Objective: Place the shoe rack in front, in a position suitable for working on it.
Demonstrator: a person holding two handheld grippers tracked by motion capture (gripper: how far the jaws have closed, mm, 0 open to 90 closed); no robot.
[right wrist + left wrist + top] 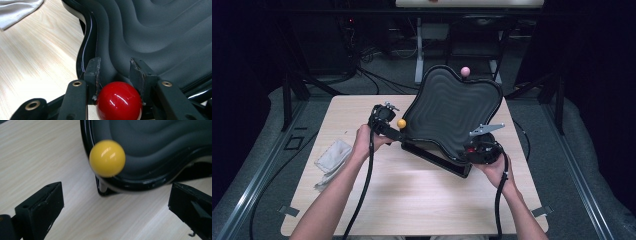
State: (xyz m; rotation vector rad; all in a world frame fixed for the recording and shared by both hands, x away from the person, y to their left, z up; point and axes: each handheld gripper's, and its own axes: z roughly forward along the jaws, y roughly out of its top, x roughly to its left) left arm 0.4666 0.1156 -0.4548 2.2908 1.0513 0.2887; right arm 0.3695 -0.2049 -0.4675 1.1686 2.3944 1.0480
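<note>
At about nine o'clock of the tilted black wavy tray (452,112), the left gripper (115,202) hangs with jaws spread wide, just short of the yellow knob (107,158), seemingly lined up to take it. At five o'clock the right gripper (116,75) pinches the red knob (119,100), likely steadying the tray on the table (412,200).

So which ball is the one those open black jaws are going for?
Find the big wavy black tray tilted up on the wooden table. On its rim nearest the left gripper a shiny yellow ball sits on a short post. The pink ball is up at the far edge, and the red ball is pinched in the right gripper.
</note>
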